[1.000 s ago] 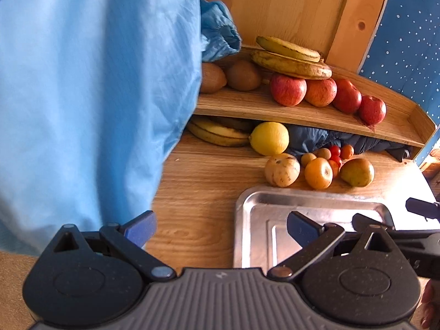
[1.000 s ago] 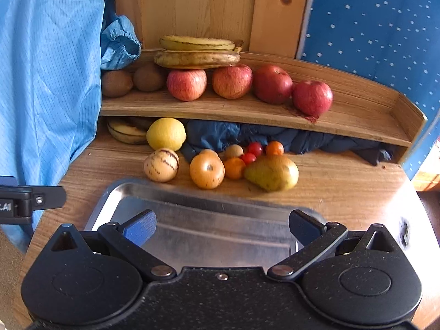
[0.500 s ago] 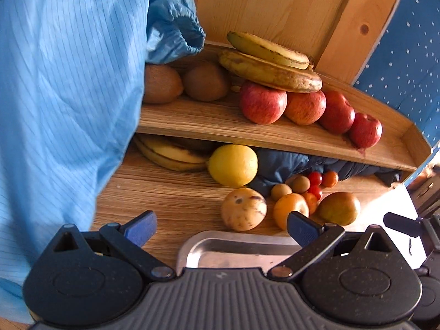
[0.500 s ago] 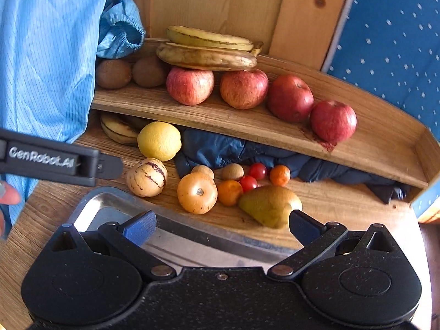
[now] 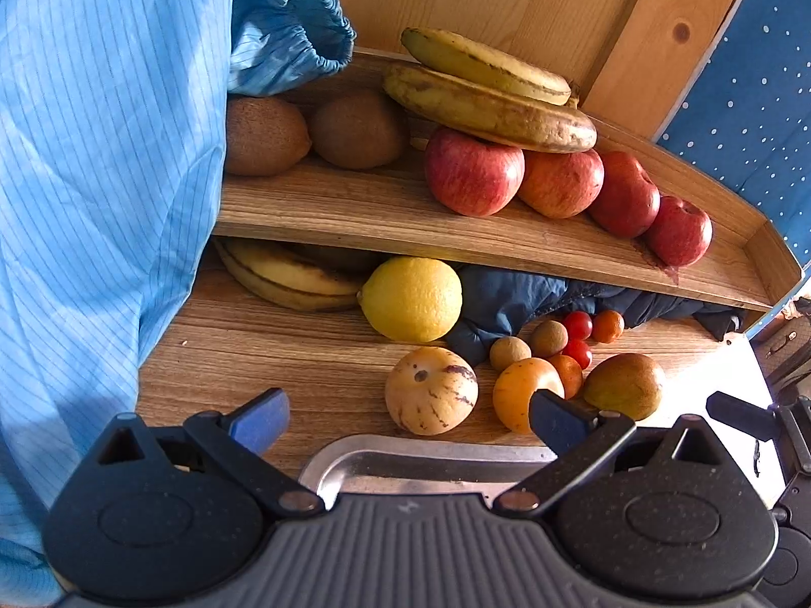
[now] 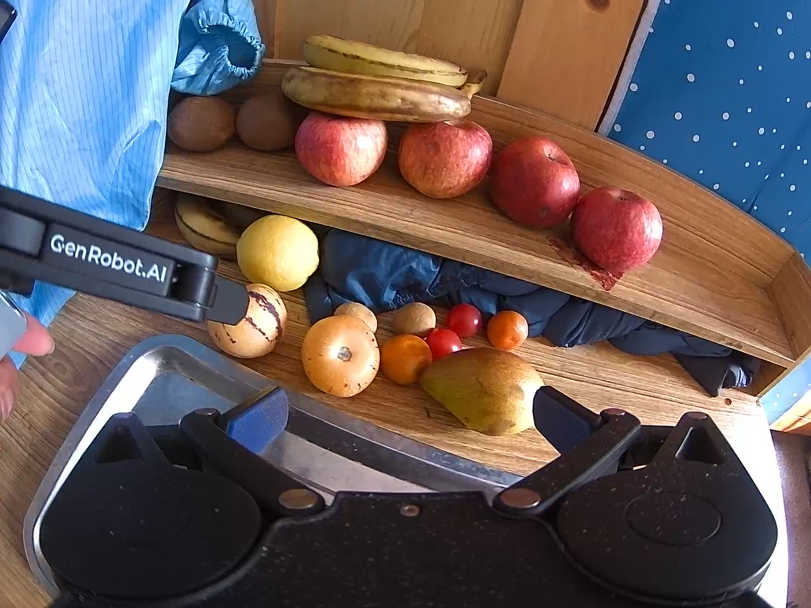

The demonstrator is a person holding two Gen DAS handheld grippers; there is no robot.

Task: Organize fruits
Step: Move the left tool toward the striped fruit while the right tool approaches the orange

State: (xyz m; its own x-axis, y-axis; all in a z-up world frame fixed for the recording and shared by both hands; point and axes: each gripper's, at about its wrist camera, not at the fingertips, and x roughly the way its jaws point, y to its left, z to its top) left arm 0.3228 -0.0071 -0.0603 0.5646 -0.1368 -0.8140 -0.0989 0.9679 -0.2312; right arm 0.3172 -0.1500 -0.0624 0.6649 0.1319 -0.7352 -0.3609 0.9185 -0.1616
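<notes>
Loose fruit lies on the wooden table below a shelf: a striped yellow melon point(image 5: 431, 390), a lemon point(image 5: 413, 299), a round orange fruit point(image 6: 339, 354) and a pear point(image 6: 481, 387). My left gripper point(image 5: 408, 418) is open, with the striped melon just ahead between its fingers. In the right wrist view one of its fingers point(image 6: 230, 301) reaches the melon's point(image 6: 258, 324) left side. My right gripper point(image 6: 405, 418) is open over the metal tray's point(image 6: 167, 380) far rim. The pear sits by its right finger. Nothing is held.
The wooden shelf point(image 6: 456, 233) carries two kiwis point(image 6: 203, 121), several apples point(image 6: 443, 157) and bananas point(image 6: 375, 93). Cherry tomatoes point(image 6: 464, 319), small oranges point(image 6: 507, 329) and a dark cloth point(image 6: 405, 273) lie under it. A blue garment point(image 5: 101, 177) hangs at the left. More bananas point(image 5: 289, 273) lie under the shelf.
Both grippers have moved forward toward the fruit, so the tray has slipped low in view. The left gripper has come up to the striped melon. Both stay open.
</notes>
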